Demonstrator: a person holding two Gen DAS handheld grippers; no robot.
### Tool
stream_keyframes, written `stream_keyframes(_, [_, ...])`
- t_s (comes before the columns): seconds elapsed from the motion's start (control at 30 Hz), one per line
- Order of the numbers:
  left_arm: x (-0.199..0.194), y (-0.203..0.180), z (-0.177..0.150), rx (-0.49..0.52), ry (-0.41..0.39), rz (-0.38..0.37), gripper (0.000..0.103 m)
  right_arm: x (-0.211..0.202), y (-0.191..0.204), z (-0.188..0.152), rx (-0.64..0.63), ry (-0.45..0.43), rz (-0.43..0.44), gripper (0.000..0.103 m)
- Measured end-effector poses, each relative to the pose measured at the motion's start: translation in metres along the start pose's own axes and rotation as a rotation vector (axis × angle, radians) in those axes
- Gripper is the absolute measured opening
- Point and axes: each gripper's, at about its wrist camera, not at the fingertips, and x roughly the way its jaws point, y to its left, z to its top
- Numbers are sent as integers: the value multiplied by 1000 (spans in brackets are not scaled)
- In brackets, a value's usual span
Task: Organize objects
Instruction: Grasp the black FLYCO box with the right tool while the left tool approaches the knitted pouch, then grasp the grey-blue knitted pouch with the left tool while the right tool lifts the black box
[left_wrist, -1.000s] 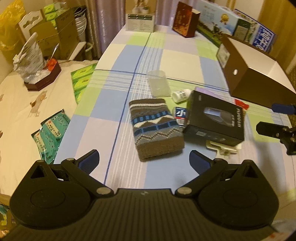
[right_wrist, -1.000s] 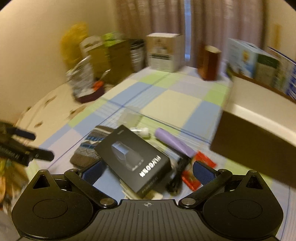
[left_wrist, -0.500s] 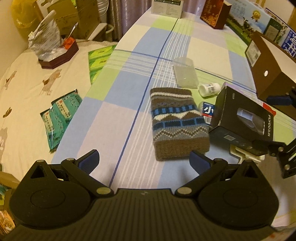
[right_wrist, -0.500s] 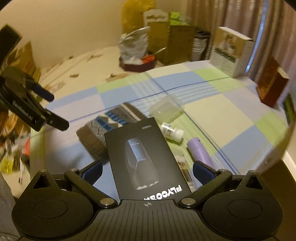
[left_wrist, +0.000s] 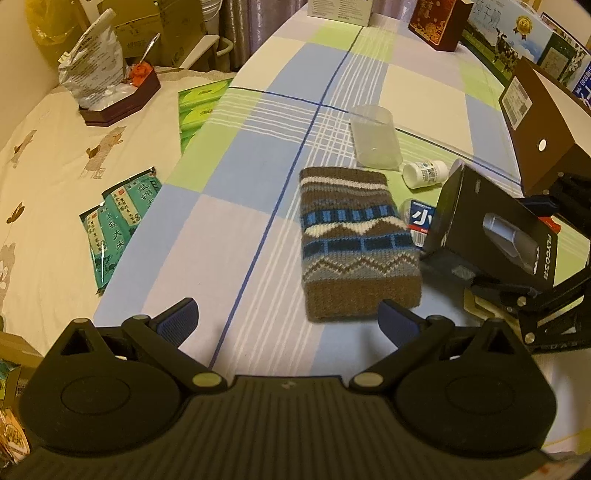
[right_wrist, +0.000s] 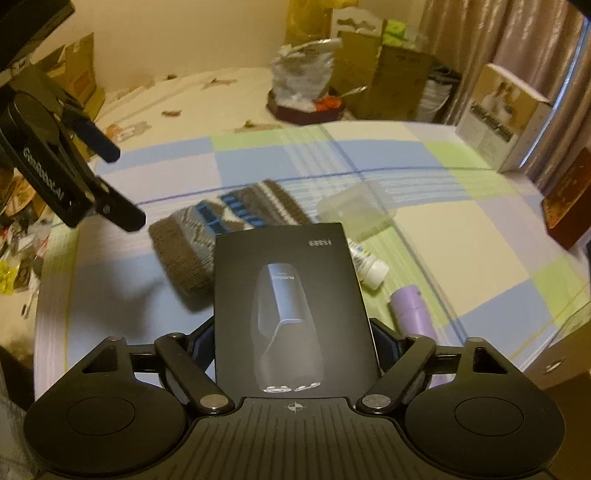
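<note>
- My right tool (right_wrist: 293, 343) is clamped on the black box (right_wrist: 291, 314), one finger on each long side. In the left wrist view the box looks tilted, its near end raised off the worktop (left_wrist: 229, 206).
- My left tool (left_wrist: 288, 317) has its fingers spread apart and empty, hanging above the worktop just short of the knitted pouch (left_wrist: 354, 240).
- I judge the step in hand to be the pick-up of the box, the first item to be sorted.
- Beside it lie a clear cup (left_wrist: 375, 136) on its side, a white bottle (left_wrist: 424, 173) and a purple tube (right_wrist: 410, 314).
- Next I need to lift the box clear of those neighbours and carry it to its place. The brown carton (left_wrist: 546, 129) on the right may be that place, though I cannot tell.
</note>
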Motion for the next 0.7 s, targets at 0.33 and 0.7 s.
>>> stream_keyframes(0.33, [16, -20, 19, 67, -12, -44, 102, -30, -26, 1, 215, -65, -75, 78])
stream_keyframes(0.7, [58, -37, 37, 167, 9, -95, 102, -57, -52, -20, 425, -61, -208, 78])
